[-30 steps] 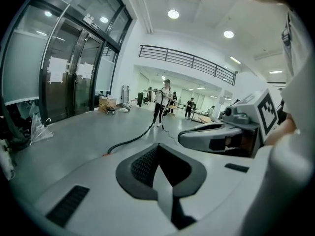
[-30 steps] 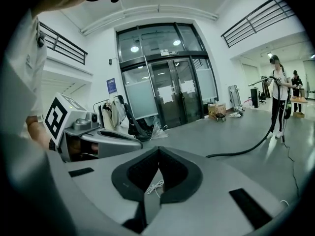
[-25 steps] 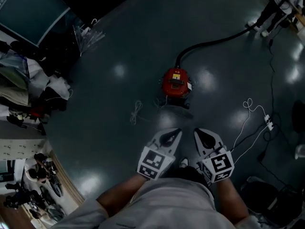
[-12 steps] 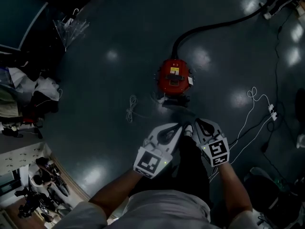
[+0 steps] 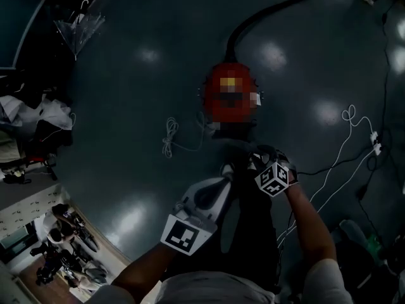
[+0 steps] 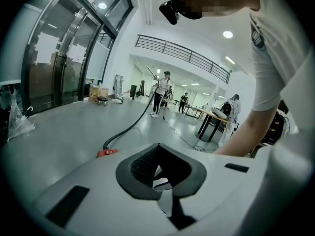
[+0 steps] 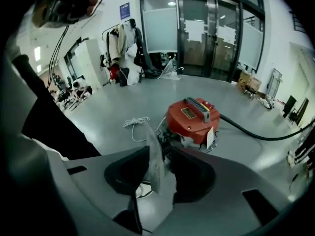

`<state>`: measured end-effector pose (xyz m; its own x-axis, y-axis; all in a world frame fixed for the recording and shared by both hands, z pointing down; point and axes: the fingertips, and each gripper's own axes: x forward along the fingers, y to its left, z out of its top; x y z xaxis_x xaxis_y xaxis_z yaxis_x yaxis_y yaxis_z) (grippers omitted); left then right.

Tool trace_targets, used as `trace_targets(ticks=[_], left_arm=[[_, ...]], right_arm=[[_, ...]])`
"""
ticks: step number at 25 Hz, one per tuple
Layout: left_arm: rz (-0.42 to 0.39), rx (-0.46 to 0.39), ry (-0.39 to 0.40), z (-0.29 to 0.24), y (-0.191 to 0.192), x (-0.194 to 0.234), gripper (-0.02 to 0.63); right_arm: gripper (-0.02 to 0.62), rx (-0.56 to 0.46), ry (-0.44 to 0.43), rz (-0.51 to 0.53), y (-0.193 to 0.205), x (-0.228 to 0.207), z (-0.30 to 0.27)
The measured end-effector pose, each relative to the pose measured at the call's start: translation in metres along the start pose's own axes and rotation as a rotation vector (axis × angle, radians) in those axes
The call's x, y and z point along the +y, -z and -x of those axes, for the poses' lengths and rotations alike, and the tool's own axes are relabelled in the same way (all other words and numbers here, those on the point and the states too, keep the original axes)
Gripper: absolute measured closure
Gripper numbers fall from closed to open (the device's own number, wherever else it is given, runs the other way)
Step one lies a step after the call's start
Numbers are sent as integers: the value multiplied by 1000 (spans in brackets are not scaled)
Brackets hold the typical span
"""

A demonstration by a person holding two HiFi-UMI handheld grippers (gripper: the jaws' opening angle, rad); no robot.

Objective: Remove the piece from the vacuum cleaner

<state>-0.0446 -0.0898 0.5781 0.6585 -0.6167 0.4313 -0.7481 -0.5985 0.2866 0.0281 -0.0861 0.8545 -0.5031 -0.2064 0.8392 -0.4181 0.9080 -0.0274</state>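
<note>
Vacuum (image 7: 189, 119) sits on the floor straight ahead of the right gripper (image 7: 158, 154), the nearer of 2, its empty jaws opening toward the near side, hose (image 7: 256, 132) trailing away beyond, while the left gripper (image 5: 223, 181) hangs back, closed and empty.

Left hand-held gripper (image 5: 226, 181), jaws together

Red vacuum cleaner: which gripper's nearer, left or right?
Right. The right gripper hovers just short of the red vacuum cleaner, fingers opening with nothing between them. The left gripper hangs farther back, fingers together.
</note>
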Motion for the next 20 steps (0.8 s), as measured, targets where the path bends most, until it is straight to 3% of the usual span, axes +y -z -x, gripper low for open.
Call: trace_targets(ticks=[4, 11, 14, 15, 17, 20], left_arm=[[33, 20, -9, -25, 24, 10, 600], [24, 103, -3, -62, 63, 27, 600], [30, 129, -6, -72, 74, 31, 600], [29, 136, -6, -75, 76, 31, 600], [24, 143, -4, -78, 78, 33, 600], [10, 155, 4, -80, 77, 32, 600]], right_arm=[[443, 51, -47, 95, 32, -5, -54], [413, 58, -142, 166, 66, -2, -123], [414, 57, -133, 219, 73, -3, -139], [426, 56, -121, 241, 74, -5, -142], [521, 58, -109, 277, 75, -6, -144], [554, 64, -127, 316, 75, 0, -140]])
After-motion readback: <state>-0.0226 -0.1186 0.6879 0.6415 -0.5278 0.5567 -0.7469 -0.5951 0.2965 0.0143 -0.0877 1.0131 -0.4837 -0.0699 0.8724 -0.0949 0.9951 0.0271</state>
